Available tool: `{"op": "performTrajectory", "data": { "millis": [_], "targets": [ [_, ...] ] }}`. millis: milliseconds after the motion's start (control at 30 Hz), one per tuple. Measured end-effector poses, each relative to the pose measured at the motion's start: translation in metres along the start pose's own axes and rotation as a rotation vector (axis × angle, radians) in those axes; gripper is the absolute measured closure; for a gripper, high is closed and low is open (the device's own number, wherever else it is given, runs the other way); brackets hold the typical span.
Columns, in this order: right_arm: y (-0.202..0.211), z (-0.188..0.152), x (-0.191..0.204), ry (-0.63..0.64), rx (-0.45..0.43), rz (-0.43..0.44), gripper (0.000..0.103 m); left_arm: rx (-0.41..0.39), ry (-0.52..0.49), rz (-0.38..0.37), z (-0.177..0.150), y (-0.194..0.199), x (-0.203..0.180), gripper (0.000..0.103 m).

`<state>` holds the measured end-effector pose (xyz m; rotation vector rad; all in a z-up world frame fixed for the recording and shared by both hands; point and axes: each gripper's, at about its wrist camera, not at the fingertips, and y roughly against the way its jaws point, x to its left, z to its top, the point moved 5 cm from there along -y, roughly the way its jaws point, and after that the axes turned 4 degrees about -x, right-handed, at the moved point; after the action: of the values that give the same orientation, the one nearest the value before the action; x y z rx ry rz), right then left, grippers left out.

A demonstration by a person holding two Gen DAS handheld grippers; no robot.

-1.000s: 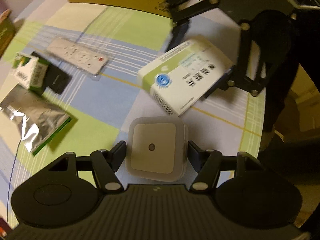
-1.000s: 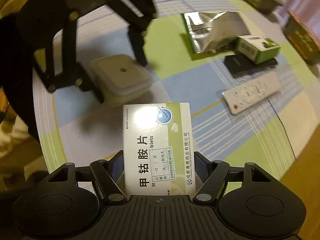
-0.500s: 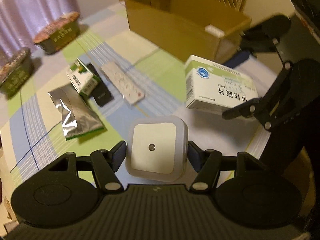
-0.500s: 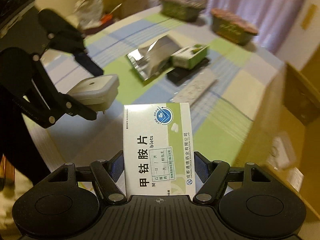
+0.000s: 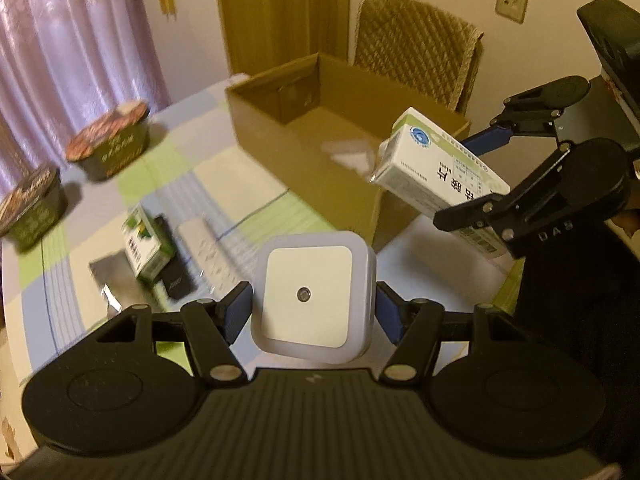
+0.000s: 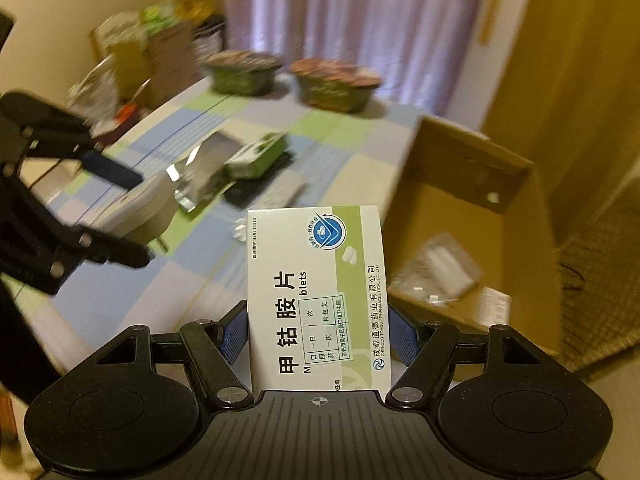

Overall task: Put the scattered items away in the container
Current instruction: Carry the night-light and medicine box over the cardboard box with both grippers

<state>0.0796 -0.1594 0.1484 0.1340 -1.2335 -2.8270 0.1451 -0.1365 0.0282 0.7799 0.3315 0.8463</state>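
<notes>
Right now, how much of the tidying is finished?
Done: a clear packet lies in the cardboard box. In hand: left gripper holds the night light, right gripper the medicine box. Left on the table: remote, green carton, foil pouch.

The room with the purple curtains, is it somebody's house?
Probably yes, a home dining room. A table with a checked cloth holds two noodle bowls, a padded chair stands behind the cardboard box, and curtains hang nearby.
</notes>
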Motion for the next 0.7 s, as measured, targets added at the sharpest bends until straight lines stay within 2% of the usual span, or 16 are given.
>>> {"op": "performTrajectory", "data": {
  "millis": [300, 700],
  "targets": [
    [0.013, 0.003, -0.051, -0.086, -0.037, -0.074, 0.029, -0.044, -0.014, -0.019, 0.042, -0.020, -0.028, 0.042],
    [0.012, -0.004, -0.083, -0.146, -0.043, -0.090, 0.029, -0.049, -0.020, -0.027, 0.064, -0.038, -0.043, 0.042]
  ]
}}
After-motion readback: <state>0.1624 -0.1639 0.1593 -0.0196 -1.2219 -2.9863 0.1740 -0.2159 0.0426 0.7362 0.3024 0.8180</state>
